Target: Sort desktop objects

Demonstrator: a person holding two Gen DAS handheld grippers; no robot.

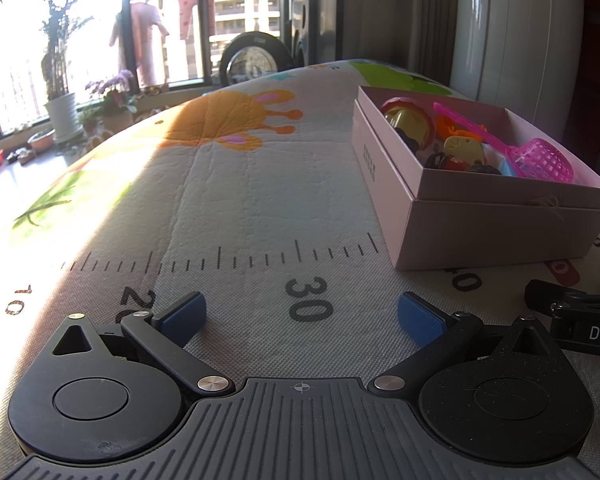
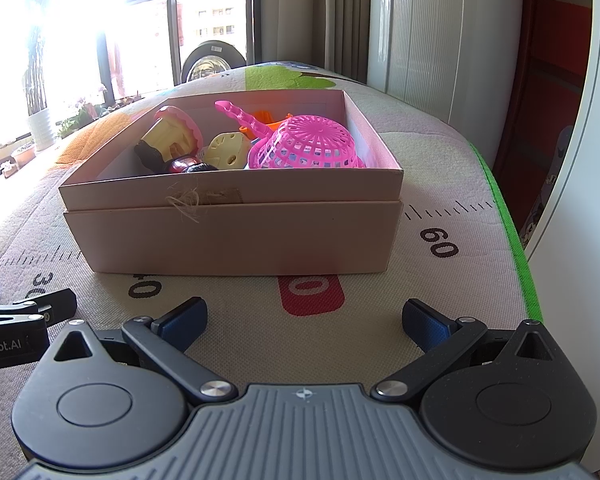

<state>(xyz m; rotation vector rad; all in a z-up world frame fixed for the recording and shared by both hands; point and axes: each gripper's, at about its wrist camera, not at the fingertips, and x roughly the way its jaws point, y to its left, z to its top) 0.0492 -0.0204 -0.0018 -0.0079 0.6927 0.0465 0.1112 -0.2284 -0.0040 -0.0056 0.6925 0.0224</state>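
Left wrist view: the left claw (image 1: 302, 320) rests low over a printed play mat (image 1: 236, 200) with a ruler scale, its blue pads spread wide and nothing between them. The stretch of mat ahead of it carries no loose object. To the right stands a pink cardboard box (image 1: 480, 224), open-topped, holding a pile of toys: a pink plastic strainer scoop (image 1: 538, 158), a yellow and red toy (image 1: 410, 122) and several smaller pieces that are hard to tell apart. At the far right edge, part of the right claw (image 1: 572, 312) shows beside the box.

Right wrist view: the right claw (image 2: 304, 320) sits just in front of the same box (image 2: 236, 240), released and empty, its pads wide apart. Inside the box lie a pink mesh basket (image 2: 308, 144) on a handle, a cream toy with a pink scalloped rim (image 2: 176, 136), a pale yellow disc with holes (image 2: 226, 150) and dark pieces below. The mat around the box, as far as this view reaches, is bare. A frayed tuft of string (image 2: 184, 202) hangs at the box's front seam.

Judging by both views, the sorting appears finished or nearly so: every toy visible is in the box, and neither claw holds anything.
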